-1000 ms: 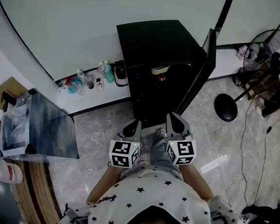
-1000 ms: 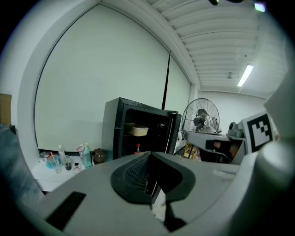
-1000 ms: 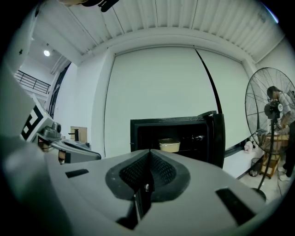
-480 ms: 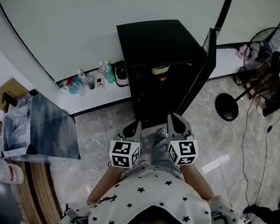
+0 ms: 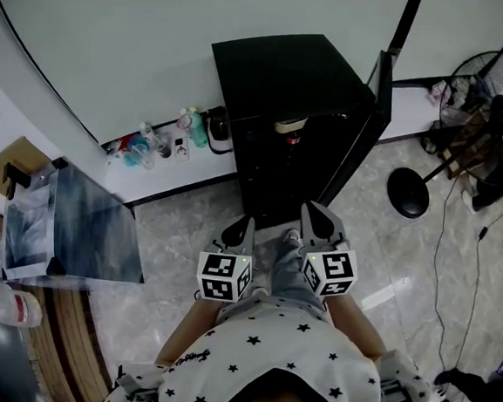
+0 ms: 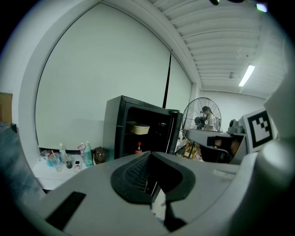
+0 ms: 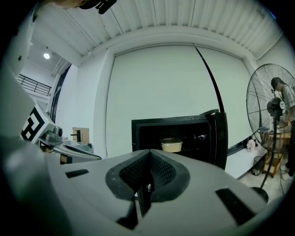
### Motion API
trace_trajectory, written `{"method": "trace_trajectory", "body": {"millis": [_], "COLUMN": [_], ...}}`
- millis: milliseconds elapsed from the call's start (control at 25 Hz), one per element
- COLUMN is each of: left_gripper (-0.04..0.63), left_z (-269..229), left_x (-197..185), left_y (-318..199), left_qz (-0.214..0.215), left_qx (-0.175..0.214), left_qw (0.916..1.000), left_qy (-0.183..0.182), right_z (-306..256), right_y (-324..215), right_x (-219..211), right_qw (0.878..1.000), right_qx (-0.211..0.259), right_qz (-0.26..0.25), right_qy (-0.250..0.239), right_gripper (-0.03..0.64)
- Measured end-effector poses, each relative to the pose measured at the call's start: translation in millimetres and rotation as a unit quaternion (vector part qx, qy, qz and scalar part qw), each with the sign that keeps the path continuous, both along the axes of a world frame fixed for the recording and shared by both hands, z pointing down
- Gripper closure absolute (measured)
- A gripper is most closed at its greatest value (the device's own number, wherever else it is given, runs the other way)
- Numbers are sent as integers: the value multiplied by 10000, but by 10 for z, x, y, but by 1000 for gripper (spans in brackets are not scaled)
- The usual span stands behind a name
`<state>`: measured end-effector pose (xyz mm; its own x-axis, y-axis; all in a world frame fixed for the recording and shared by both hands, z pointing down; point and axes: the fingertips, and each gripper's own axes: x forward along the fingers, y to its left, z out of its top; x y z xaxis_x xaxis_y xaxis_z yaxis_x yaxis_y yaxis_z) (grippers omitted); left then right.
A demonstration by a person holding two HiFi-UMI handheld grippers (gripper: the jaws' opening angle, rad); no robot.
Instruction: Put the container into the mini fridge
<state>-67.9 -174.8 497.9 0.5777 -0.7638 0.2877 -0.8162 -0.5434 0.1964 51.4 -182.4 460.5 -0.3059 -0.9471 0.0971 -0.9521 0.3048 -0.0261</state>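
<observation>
The black mini fridge [image 5: 289,76] stands against the wall with its door [image 5: 374,119] swung open to the right. A beige container [image 5: 291,123] sits on its upper shelf, also plain in the right gripper view as the container [image 7: 171,145] and in the left gripper view as the container [image 6: 139,128]. A red-capped bottle [image 6: 138,148] stands on the shelf below it. My left gripper [image 5: 237,231] and right gripper [image 5: 316,221] hang in front of the person's body, well back from the fridge. Both have their jaws shut with nothing between them.
A glass-topped table [image 5: 74,224] stands at the left. Bottles and cups [image 5: 156,144] line the low ledge left of the fridge. A standing fan [image 5: 484,94] with a round base [image 5: 406,193] is at the right, with cables across the tiled floor.
</observation>
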Motion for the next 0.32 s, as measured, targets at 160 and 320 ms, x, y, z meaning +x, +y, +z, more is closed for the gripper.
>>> {"method": "trace_trajectory", "body": {"millis": [160,320], "left_gripper": [583,583], "left_z": [-2,2], "left_x": [0,7], "left_y": [-10,-26], "left_qz": [2,18], "left_qx": [-13,-24], "left_qw": [10000,10000], "left_qy": [12,4], "right_z": [-18,-16], "right_y": [-20,-43], "right_x": [0,6], "right_qw": [10000,10000], "right_qx": [0,-4], "right_qz": [-3,0], "right_qy": [3,3], "right_gripper": [623,623]}}
